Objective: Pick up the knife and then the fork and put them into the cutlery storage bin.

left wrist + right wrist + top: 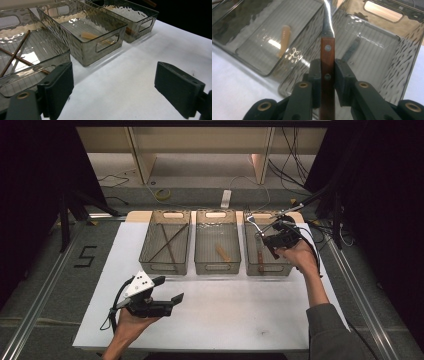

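Hands come in from the near edge of the counter (210,320). The person's left hand (131,322) rests low over the white sheet, its left tool (167,292) pointing toward the bins with jaws standing wide apart and nothing between them. The right hand (298,254) is raised over the right bin (267,267), and the right tool (327,72) is clamped on the wooden handle of a fork (327,50), whose metal end points up and away. Three clear bins stand in a row: the left bin (165,265) holds crossed chopsticks (167,242), the middle bin (217,267) a pale wooden piece (223,253), the right another wood-handled utensil (260,260). Beyond the counter lie grey floor, cables and shelf legs.
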Demonstrator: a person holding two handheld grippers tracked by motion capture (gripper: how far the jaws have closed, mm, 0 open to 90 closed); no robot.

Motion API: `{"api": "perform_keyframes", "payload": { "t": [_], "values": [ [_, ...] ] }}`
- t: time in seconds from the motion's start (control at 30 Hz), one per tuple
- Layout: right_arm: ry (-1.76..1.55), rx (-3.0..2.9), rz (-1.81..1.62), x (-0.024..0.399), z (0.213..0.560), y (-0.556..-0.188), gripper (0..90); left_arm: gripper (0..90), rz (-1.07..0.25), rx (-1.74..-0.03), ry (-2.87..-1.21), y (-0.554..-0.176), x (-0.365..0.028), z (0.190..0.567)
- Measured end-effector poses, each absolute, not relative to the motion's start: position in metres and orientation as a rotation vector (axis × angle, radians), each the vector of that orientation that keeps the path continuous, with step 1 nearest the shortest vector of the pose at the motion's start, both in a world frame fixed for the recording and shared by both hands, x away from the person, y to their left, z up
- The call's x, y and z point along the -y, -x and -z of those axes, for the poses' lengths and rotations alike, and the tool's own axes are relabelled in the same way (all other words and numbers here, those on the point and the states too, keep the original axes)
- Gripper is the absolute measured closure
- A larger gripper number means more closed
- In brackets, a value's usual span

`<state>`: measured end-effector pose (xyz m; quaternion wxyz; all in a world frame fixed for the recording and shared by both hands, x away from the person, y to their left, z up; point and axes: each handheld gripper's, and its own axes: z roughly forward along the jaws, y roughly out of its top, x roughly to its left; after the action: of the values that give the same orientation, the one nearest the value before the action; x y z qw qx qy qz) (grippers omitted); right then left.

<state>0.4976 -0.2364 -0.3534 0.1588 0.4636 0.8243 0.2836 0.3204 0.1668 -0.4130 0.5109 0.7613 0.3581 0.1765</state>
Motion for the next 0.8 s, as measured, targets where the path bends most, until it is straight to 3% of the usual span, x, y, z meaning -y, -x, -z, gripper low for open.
{"api": "perform_keyframes", "payload": {
  "t": [0.8],
  "values": [
    [-1.523, -2.289, -0.732, 0.246, 0.371, -0.527, 76.9, 15.2, -0.417, -0.861, -1.828, -0.32, -0.166, 0.413]
  ]
}}
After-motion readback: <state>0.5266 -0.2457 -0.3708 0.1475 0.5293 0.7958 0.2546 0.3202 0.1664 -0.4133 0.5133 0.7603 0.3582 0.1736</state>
